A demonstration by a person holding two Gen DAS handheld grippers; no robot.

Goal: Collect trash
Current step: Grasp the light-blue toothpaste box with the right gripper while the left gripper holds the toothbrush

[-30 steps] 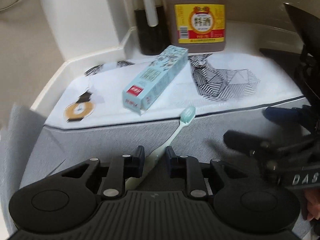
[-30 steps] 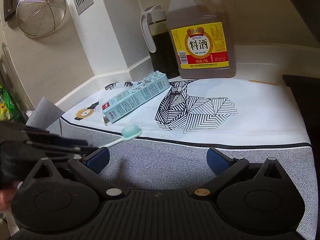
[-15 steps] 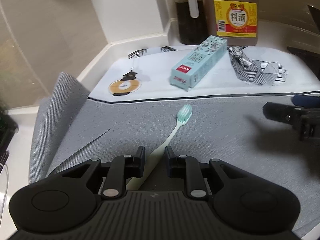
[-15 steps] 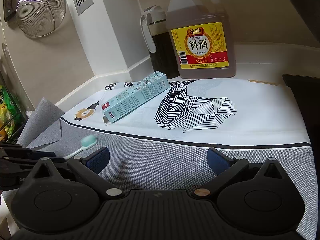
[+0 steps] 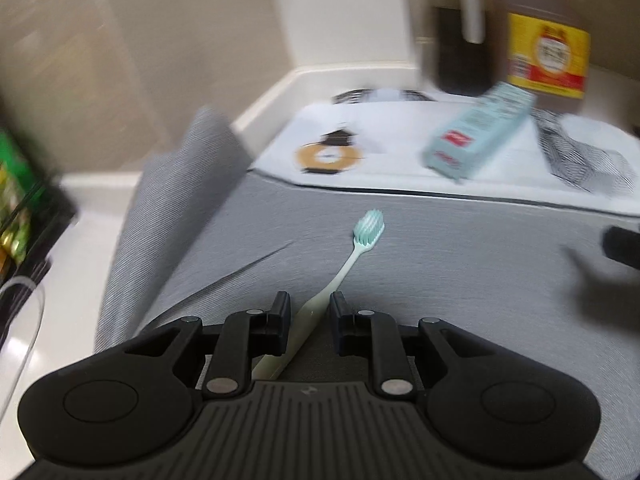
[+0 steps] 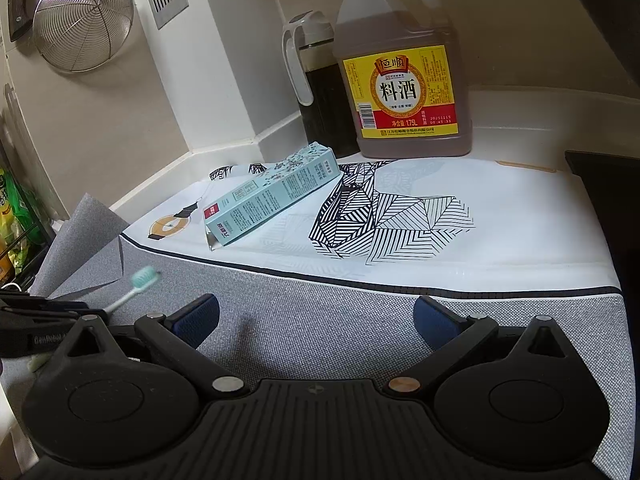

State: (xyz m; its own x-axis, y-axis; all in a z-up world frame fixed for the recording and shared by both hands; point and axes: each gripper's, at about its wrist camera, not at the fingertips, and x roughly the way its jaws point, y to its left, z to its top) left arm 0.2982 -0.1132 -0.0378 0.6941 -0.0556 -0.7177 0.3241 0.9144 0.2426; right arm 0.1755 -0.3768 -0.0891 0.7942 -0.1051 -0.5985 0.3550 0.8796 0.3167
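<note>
Left wrist: fingers (image 5: 282,312) around toothbrush (image 5: 348,260)

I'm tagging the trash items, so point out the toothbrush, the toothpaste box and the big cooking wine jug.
toothbrush (image 5: 369,229), left wrist view, bristle head.
toothpaste box (image 6: 272,196), right wrist view, printed side.
cooking wine jug (image 6: 400,92), right wrist view, yellow label.

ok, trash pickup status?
Nothing looks binned yet; no bin shows. In hand: the left gripper is shut on the toothbrush, lifted over the grey mat. Left: the toothpaste box lies on the mat; the right gripper is open, empty.
</note>
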